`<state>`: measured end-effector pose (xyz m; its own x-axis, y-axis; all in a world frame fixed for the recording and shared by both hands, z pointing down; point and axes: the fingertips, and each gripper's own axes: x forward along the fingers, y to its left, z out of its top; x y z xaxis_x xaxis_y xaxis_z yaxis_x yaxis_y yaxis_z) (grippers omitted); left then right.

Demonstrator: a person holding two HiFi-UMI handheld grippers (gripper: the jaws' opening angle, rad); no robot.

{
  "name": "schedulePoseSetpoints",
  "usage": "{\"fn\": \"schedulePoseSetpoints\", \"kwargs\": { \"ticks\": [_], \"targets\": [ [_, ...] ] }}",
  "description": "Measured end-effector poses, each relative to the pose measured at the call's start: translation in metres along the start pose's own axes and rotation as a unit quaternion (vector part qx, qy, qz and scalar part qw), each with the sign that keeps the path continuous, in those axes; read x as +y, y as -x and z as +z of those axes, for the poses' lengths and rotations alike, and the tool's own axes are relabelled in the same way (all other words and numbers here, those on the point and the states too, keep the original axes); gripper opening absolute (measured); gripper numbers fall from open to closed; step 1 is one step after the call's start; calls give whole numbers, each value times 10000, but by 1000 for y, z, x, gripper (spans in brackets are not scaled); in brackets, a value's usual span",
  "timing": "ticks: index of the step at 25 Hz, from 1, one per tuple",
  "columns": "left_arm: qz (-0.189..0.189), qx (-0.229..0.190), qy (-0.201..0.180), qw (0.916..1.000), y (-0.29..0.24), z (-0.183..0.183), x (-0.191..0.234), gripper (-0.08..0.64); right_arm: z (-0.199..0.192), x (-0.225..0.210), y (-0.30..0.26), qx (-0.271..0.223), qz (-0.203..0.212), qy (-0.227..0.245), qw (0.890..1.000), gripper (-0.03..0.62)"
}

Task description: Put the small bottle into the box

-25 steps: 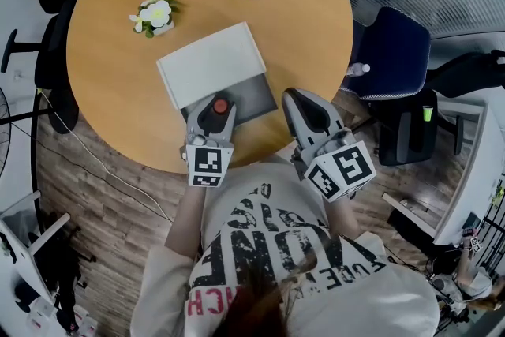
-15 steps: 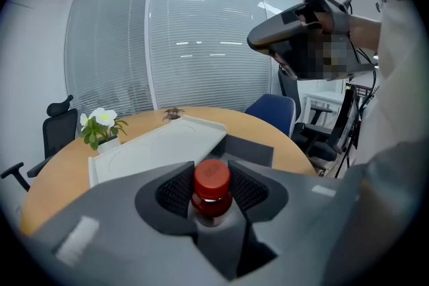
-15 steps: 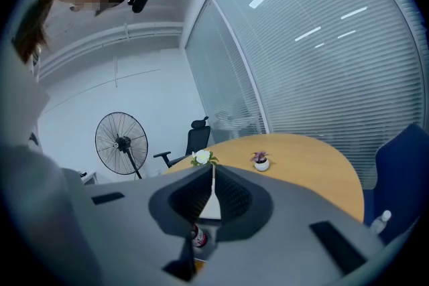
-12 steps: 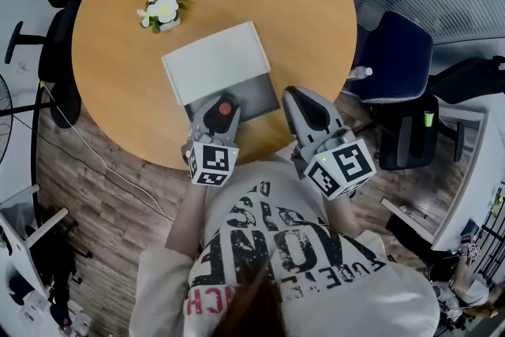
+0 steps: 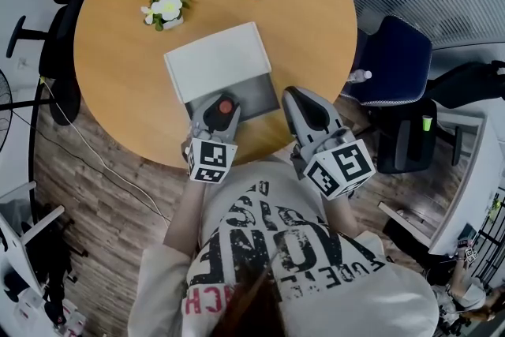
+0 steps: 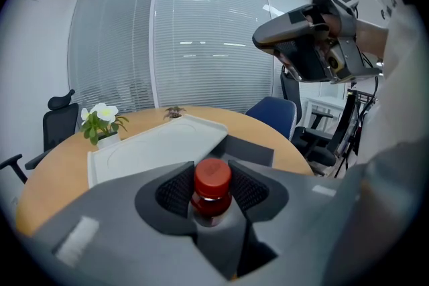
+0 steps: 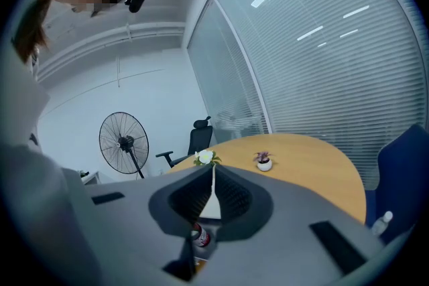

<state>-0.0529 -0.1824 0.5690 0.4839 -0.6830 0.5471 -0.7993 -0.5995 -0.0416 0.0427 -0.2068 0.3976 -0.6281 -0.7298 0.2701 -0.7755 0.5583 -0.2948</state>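
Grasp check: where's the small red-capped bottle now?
Head view, centre-left: the small red-capped bottle is held between the left gripper's jaws, at the near edge of the grey box on the round wooden table.

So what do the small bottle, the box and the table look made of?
The small bottle looks like glossy clear plastic or glass, dark contents showing through; its red cap looks matte plastic. The box is white and matte, perhaps cardboard or plastic. The table is wood or laminate: smooth, even orange-brown.
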Motion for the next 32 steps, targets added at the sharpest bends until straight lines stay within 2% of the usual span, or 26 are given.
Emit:
{"fn": "schedulePoseSetpoints", "kwargs": {
  "ticks": [13, 18, 32],
  "targets": [
    [41, 25, 103, 9999, -1, 2, 1, 167, 0, 0, 1, -39, -42, -17, 10000, 18],
    [27, -125, 191, 9997, 5, 11, 5, 207, 2, 5, 1, -40, -19, 6, 10000, 18],
    [100, -254, 52, 9996, 19, 24, 3, 218, 2, 20, 13, -144, -64, 29, 9999, 18]
  ]
}}
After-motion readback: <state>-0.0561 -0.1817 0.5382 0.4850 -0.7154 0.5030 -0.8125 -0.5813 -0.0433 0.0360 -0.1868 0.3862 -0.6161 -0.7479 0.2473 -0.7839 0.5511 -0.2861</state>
